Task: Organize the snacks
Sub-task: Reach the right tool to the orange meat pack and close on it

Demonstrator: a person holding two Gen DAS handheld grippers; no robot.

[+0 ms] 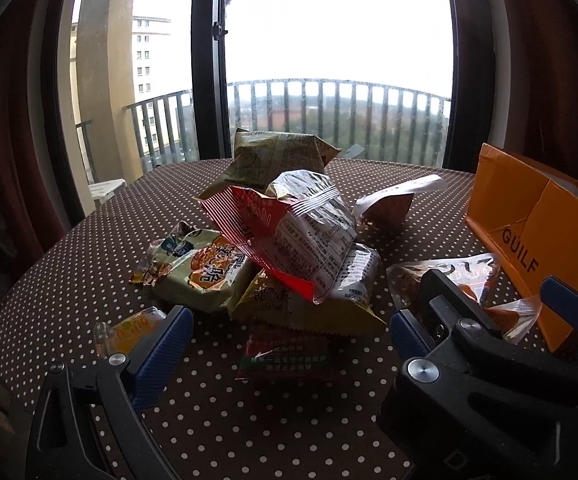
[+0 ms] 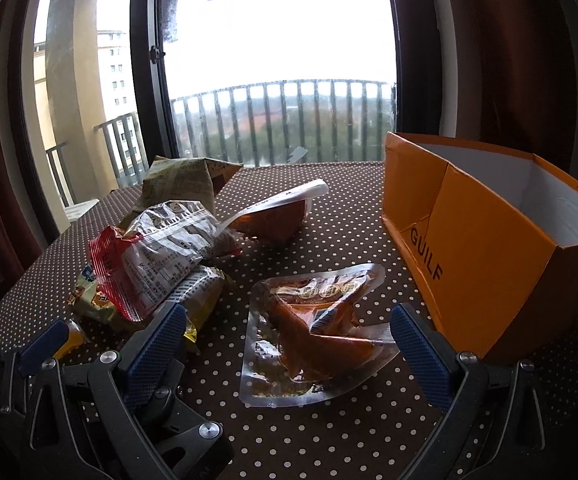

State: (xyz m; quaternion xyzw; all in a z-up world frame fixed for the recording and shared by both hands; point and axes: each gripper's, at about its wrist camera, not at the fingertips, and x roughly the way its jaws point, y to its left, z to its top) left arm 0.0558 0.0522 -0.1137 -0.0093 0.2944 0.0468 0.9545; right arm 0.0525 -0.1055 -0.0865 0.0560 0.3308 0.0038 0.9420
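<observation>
Right gripper, jaws wide and empty, straddles the clear vacuum pouch lying flat near the tabletop's right edge beside the orange box; left gripper likewise spread; advise pinching the pouch's thin sealed margin squarely before lifting

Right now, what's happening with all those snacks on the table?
A person holds two claws over a polka-dot table. Both are open and hold nothing. The right claw frames a clear vacuum-sealed snack pouch, beside an open orange box. The left claw faces the snack pile. No snacks show inside the box.
</observation>
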